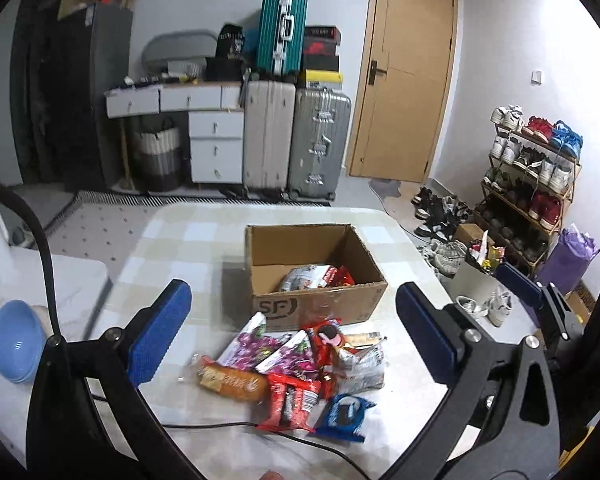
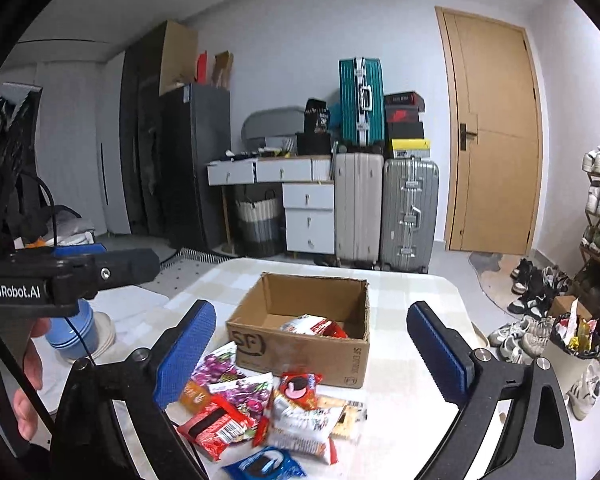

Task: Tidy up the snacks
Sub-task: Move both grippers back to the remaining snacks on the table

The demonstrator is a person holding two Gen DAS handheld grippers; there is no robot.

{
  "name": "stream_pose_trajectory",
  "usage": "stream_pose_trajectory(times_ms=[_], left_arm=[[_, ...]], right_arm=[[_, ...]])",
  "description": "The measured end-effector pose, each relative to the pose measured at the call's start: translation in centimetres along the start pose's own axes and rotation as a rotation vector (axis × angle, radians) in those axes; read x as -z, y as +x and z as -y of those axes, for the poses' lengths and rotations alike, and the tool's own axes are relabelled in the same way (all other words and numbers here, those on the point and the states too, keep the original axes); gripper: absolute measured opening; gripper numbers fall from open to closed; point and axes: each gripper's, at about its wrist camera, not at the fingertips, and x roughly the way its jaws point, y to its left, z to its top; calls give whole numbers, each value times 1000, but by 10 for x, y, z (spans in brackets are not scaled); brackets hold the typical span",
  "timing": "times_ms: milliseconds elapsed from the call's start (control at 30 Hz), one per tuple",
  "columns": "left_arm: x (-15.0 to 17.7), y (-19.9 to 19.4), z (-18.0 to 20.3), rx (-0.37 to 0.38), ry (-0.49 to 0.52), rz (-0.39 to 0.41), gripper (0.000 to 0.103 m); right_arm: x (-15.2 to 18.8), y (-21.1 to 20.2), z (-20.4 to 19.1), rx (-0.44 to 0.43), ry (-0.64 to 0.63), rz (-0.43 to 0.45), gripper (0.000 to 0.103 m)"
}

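Note:
An open cardboard box (image 1: 260,258) (image 2: 300,354) marked SF stands on the checked table (image 1: 180,240) (image 2: 412,296). Inside it lie a silver packet and a red packet (image 1: 320,276) (image 2: 314,326). In front of the box sits a pile of snack packets (image 1: 296,368) (image 2: 268,408): purple, red, orange, silver and blue ones. My left gripper (image 1: 294,340) hangs open above the pile, nothing between its blue pads. My right gripper (image 2: 314,358) is open too, above the pile and the box's front, holding nothing. The left gripper's body shows at the left of the right wrist view, held by a hand (image 2: 28,392).
A blue bowl (image 1: 16,340) (image 2: 74,334) sits left of the table. A black cable (image 1: 228,428) crosses the table's near edge. Suitcases (image 1: 296,140) and white drawers (image 1: 216,148) stand at the far wall by a wooden door (image 1: 404,80). A shoe rack (image 1: 532,184) and loose shoes are on the right.

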Motion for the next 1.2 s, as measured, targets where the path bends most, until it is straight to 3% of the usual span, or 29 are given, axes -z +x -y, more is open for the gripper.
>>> stream_pose_trajectory(times_ms=[233,467,767,900,1000,1200], left_arm=[[28,-63,-3,0,-6,64,102],[59,-72,-20,8,-57,48,102],[114,-13,-35,-85,-27,-20,102],[133,19,-44,-85,-46,-55,102],[144,37,-40,-86,13,-79,102],[153,71,-32,-46,37,-181,102]], right_arm=[[22,-40,-11,-23,22,36,100],[53,-43,-17,-74,30,20,100],[90,-8,-20,-109,-1,-69,100],[101,8,-15,-131,31,-154,100],[109,20,-10,-135,54,-216,100],[124,44,-6,-121,61,-335,100]])
